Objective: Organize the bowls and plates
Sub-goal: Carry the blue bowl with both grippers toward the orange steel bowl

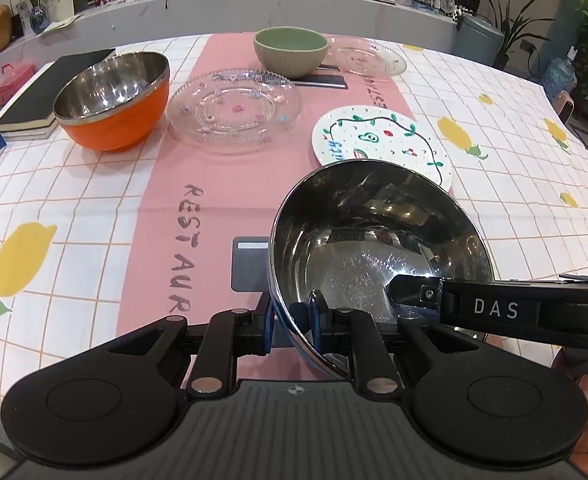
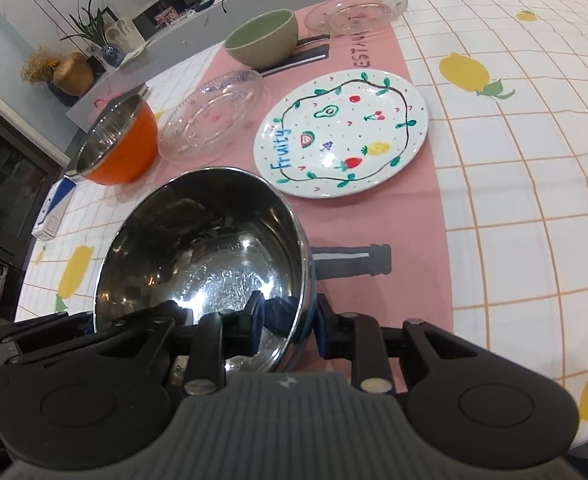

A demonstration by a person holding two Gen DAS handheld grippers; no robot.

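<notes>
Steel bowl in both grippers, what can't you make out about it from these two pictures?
- Steel bowl underside: hidden in both views by its own wall, so table contact is unclear.
- Near rim: covered by the left gripper and right gripper.
- Fruit plate: near edge hidden behind the bowl in the left wrist view.

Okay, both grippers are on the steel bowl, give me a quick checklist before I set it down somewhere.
1. Left gripper clamps the rim of the steel bowl, one pad inside, one outside: ok.
2. Right gripper clamps the rim on the other side: ok.
3. Bowl empty, nothing to spill: ok.
4. Bowl level: not ok, it looks tilted in both views.
5. Orange bowl, a likely nesting spot, is upright and empty: ok.
6. Way to it: the large glass plate lies beside the orange bowl, and the fruit plate lies just beyond the held bowl; whether the held bowl clears them: cannot tell.
</notes>
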